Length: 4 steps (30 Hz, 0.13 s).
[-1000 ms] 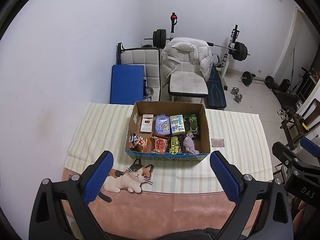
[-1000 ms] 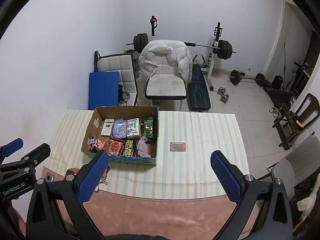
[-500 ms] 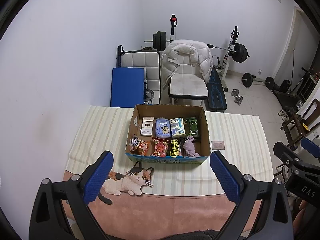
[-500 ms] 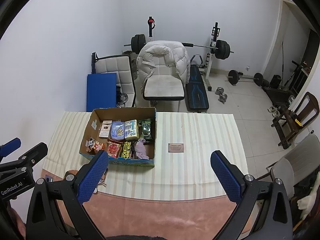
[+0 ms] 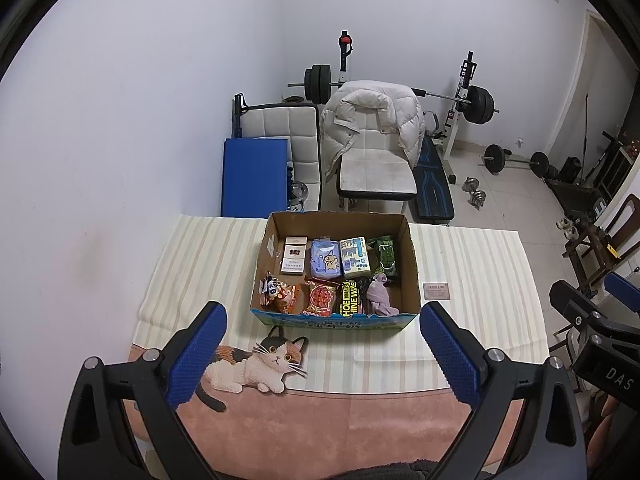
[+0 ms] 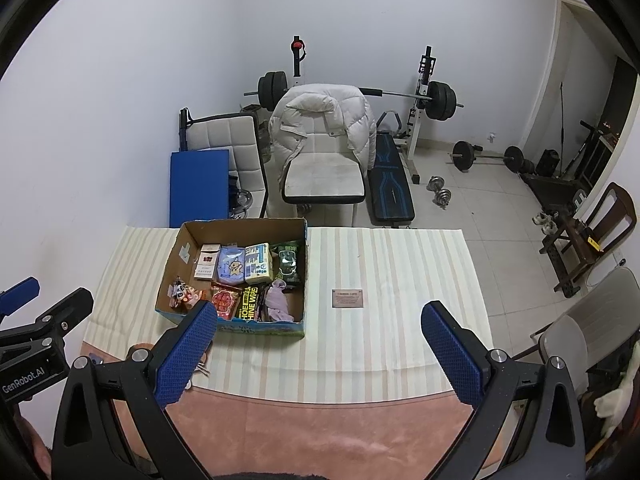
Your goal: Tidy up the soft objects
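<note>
Cardboard box (image 5: pixel 336 312) ahead of left hand-held gripper (image 5: pixel 322 352); both hand-held grippers spread wide, empty.

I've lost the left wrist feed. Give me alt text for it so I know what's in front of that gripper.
The open left gripper hovers empty above a striped tablecloth, facing an open cardboard box packed with snack packets, tissue packs and a crumpled lilac cloth. A cat picture lies below the box; a small card lies to its right.
</note>
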### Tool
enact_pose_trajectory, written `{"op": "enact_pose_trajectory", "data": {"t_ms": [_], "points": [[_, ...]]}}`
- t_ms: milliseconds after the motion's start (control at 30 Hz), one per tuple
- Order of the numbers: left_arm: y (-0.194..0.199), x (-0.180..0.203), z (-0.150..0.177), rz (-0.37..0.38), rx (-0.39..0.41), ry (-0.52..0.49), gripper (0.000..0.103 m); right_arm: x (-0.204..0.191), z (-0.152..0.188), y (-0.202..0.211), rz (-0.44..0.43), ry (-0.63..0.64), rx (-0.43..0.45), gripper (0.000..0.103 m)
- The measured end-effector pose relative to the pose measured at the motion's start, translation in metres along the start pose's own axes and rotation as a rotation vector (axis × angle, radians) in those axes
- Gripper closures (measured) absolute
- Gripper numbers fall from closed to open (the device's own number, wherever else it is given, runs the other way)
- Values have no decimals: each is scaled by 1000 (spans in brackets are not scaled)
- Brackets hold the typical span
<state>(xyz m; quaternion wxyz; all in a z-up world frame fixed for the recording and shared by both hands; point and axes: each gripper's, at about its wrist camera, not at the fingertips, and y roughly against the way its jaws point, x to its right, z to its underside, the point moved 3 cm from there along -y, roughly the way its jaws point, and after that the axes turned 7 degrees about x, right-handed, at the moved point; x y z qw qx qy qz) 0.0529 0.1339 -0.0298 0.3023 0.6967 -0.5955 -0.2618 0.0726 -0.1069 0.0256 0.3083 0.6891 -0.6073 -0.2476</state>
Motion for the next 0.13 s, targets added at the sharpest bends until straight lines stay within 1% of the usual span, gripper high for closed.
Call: {"op": "enact_pose_trajectory", "data": {"t_ms": [133], "points": [[-2,1,0,2,3,-7,4,0,0,-1,0,0,-1,0]]}}
